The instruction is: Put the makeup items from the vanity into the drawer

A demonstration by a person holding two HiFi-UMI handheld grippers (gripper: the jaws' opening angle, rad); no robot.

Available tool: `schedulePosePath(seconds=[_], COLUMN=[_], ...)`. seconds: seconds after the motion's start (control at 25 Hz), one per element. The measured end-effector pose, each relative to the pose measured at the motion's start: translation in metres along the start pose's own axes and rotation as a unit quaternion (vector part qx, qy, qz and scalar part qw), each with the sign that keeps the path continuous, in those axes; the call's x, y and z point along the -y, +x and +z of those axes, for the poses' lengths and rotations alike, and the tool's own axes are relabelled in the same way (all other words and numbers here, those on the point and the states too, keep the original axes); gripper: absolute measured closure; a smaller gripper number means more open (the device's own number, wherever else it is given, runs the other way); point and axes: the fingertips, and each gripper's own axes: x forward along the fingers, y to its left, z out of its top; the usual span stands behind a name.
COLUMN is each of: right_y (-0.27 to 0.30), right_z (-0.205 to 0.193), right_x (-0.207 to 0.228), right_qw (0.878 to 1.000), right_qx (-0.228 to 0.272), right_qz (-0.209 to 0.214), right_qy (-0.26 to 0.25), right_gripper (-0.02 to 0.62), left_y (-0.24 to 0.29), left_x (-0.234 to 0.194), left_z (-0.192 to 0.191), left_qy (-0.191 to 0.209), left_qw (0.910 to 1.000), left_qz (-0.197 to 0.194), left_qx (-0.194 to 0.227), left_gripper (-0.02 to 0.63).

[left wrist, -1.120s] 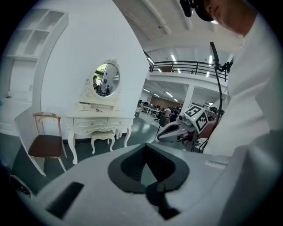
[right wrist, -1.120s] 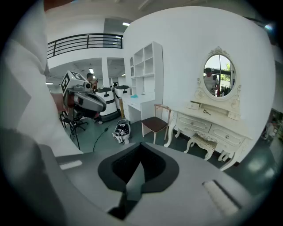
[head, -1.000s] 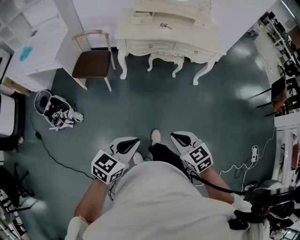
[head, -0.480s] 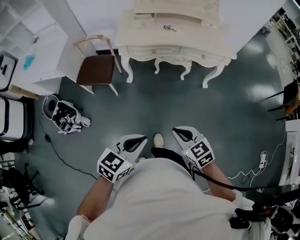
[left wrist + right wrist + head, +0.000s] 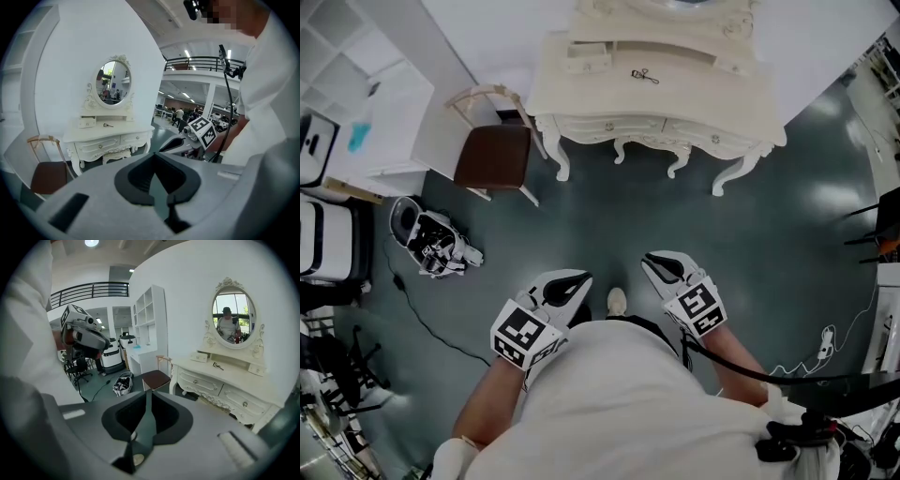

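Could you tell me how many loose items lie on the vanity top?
1: a small dark tool near the middle of the vanity top; smaller ones may be hidden.

The person wears a loose white top (image 5: 628,403) that fills the lower middle of the head view, with dark trousers (image 5: 630,324) and a white shoe (image 5: 617,300) just above it. The left gripper (image 5: 581,277) and right gripper (image 5: 649,262) are white, pointed shells with black teardrop insets. Each carries a marker cube (image 5: 523,335) printed with black-and-white squares. A black cable (image 5: 769,377) trails from the right one toward the lower right. In the gripper views their bodies look matte grey with black lining.
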Motion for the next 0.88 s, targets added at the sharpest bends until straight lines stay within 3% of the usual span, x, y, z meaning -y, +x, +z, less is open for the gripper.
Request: schedulePosePath(seconds=[0.36,0.68,0.88], right_y=[0.067,0.139,0.184], right_z=[0.03,0.117,0.15], right_x=[0.074,0.165,0.213], right_qw=[0.999,0.995,0.991], right_qx=[-0.023,-0.03,-0.03], right_qz=[-0.033,-0.094,-0.127], right_qy=[0.012,0.015,0.023], right_gripper=[0.541,0.546,0.549], left_y=[0.044,0.066,0.075], left_x=[-0.107,-0.232,-0.299], left_z=[0.03,0.107,0.123], left_qy=[0.0,0.032,0.038], left_qw=[0.9994,0.9957,0.9933], left_qz=[-0.034,-0.085,-0.109], left_qx=[0.004,0.014,0.0], left_gripper=[0.575,0.606,0.604])
